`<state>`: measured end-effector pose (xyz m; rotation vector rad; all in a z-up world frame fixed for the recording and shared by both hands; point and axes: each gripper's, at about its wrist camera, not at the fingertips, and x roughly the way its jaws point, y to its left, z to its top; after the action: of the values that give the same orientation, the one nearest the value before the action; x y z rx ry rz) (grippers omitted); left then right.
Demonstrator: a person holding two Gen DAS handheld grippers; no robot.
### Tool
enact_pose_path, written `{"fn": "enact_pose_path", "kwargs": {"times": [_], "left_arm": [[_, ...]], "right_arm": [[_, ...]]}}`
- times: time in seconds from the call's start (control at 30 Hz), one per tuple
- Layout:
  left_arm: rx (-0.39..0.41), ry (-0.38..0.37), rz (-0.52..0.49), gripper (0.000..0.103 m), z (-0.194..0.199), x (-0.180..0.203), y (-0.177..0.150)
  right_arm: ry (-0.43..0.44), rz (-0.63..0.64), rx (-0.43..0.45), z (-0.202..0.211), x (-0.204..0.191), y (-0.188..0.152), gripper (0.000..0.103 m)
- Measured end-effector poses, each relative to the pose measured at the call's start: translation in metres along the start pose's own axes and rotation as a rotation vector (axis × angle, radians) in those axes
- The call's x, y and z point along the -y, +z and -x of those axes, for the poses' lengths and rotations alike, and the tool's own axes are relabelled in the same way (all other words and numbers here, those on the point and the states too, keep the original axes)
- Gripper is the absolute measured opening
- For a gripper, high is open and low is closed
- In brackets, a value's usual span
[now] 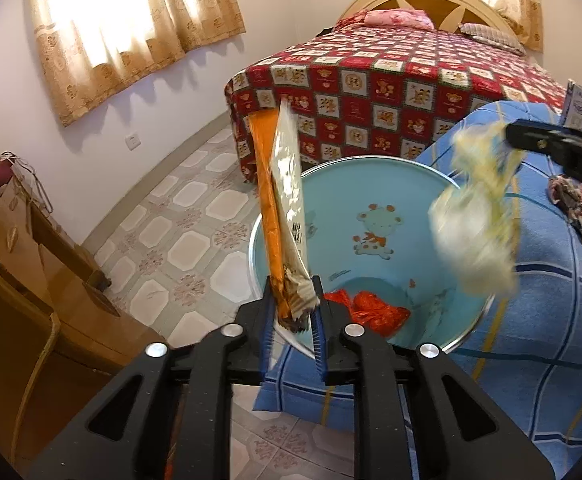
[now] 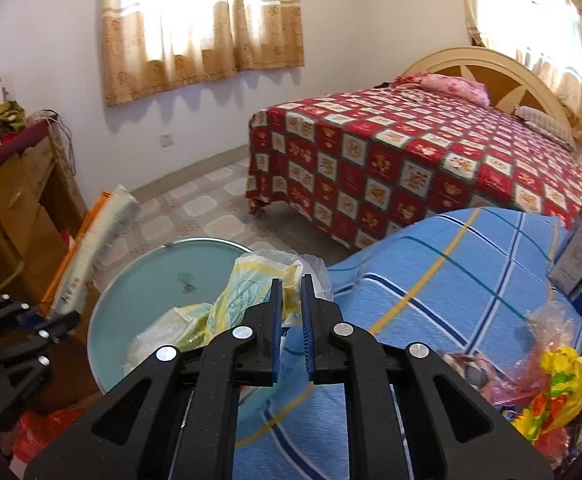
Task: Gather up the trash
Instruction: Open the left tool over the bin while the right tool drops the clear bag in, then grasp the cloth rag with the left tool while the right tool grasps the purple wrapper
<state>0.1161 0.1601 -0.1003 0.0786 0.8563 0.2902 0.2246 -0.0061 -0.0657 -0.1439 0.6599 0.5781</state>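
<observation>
Left hand-held gripper clamps the long orange-and-white wrapper, standing upright over the light-blue round bin; right hand-held gripper pinches a crumpled yellow-white plastic bag.

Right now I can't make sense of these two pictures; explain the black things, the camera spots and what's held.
Each black clamp is a hand-held gripper carried by a person, with a camera looking along its fingers. In the left view, the left hand-held gripper pinches a long orange-and-white wrapper over a blue bin with red trash inside. In the right view, the right hand-held gripper grips a crumpled yellow-white plastic bag. More wrappers lie on the blue checked cloth.
</observation>
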Motion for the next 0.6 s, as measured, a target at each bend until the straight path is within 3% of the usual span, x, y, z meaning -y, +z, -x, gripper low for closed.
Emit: {"fn": "enact_pose_path", "kwargs": {"times": [0.03,0.07,0.1,0.2,0.3,0.4,0.6], "left_arm": [[0.003,-0.004,-0.003,0.031,0.001,0.002,0.0],[0.01,-0.013,-0.005,0.038,0.003,0.003,0.0],[0.015,-0.024,-0.006,0.04,0.004,0.005,0.0],[0.023,-0.042,-0.009,0.052,0.006,0.009,0.0],[0.024,-0.049,-0.013,0.054,0.007,0.013,-0.001],[0.027,-0.05,-0.001,0.067,0.009,0.013,-0.002],[0.024,-0.079,-0.03,0.069,0.01,0.036,-0.008]], "right_arm": [[0.014,0.0,-0.007,-0.002,-0.001,0.0,0.018],[0.023,-0.005,-0.011,-0.003,-0.002,-0.001,0.033],[0.026,-0.007,-0.011,-0.003,-0.003,-0.001,0.041],[0.025,-0.007,-0.016,-0.004,-0.004,-0.003,0.042],[0.018,-0.019,-0.018,-0.001,-0.001,-0.005,0.044],[-0.002,-0.015,-0.013,0.012,0.004,-0.012,0.046],[-0.084,-0.035,0.032,0.076,0.041,-0.043,0.055]]}}
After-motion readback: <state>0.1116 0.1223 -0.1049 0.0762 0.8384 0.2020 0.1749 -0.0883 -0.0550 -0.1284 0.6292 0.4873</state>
